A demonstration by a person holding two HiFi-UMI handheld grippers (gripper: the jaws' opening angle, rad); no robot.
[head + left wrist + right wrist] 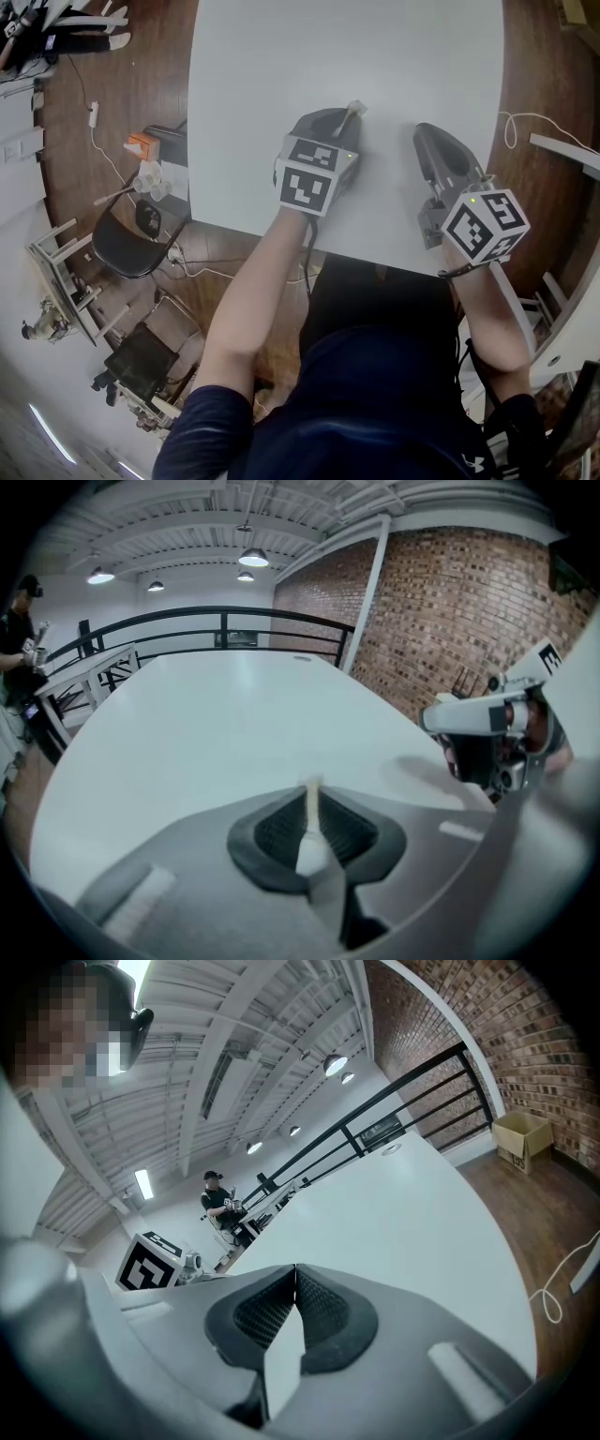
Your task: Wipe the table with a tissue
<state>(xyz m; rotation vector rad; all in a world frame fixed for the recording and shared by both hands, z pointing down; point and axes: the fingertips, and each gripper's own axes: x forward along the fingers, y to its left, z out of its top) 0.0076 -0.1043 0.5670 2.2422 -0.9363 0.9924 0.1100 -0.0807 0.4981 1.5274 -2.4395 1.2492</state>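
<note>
Tissue (pixel 310 846), limp and tear-prone, is pinched bunched in the left gripper's (pixel 337 120) jaws, a sound hold, poking toward twelve o'clock. Right gripper's (pixel 295 1277) jaws press together, empty.

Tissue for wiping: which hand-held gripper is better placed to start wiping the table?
Left. The left hand-held gripper is shut on the tissue above the white table; the right hand-held gripper is shut on nothing.

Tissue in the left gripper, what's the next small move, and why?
Probably lower the left gripper until the tissue presses on the table. Its fingers are shut on the tissue, only a small tip pokes out, and bare tabletop lies ahead to wipe.
</note>
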